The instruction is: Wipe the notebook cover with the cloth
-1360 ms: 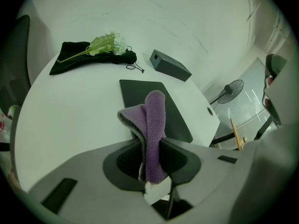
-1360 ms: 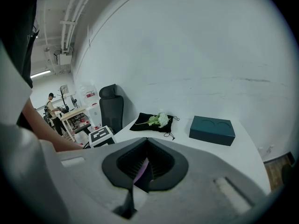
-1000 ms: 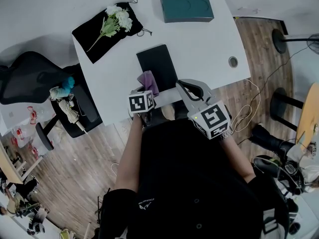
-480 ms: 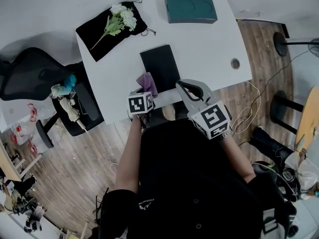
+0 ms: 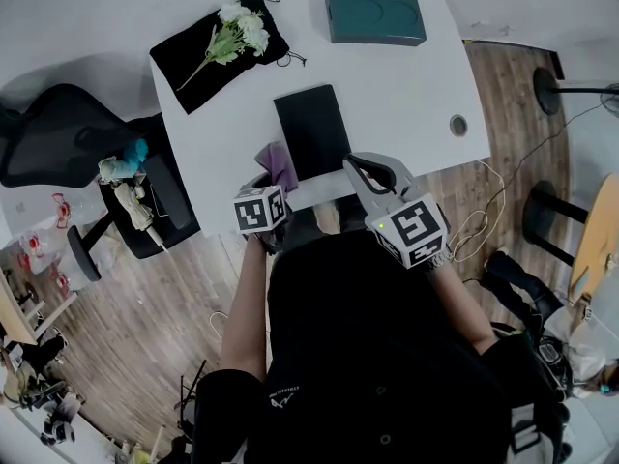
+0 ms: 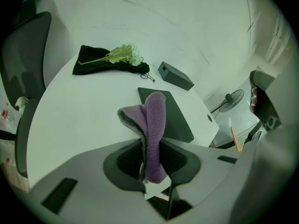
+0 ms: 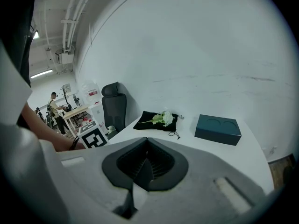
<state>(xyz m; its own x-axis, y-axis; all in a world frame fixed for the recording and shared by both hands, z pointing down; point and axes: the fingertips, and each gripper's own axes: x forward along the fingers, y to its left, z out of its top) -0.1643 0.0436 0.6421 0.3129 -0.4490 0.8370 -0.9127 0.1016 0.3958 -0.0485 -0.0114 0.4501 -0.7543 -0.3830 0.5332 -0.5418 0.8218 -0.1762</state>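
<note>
Purple cloth (image 6: 154, 120), one, clamped in left tongs (image 6: 149, 171), right tongs (image 7: 145, 167) closed empty, one notebook (image 5: 311, 130)

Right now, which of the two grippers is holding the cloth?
The left gripper: its jaws are shut on the purple cloth. The right gripper has its jaws together with nothing between them.

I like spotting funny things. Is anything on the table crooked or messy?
Nothing is spilled or broken. Only the black pouch lies slanted at the table's far left corner, with flowers on top.
</note>
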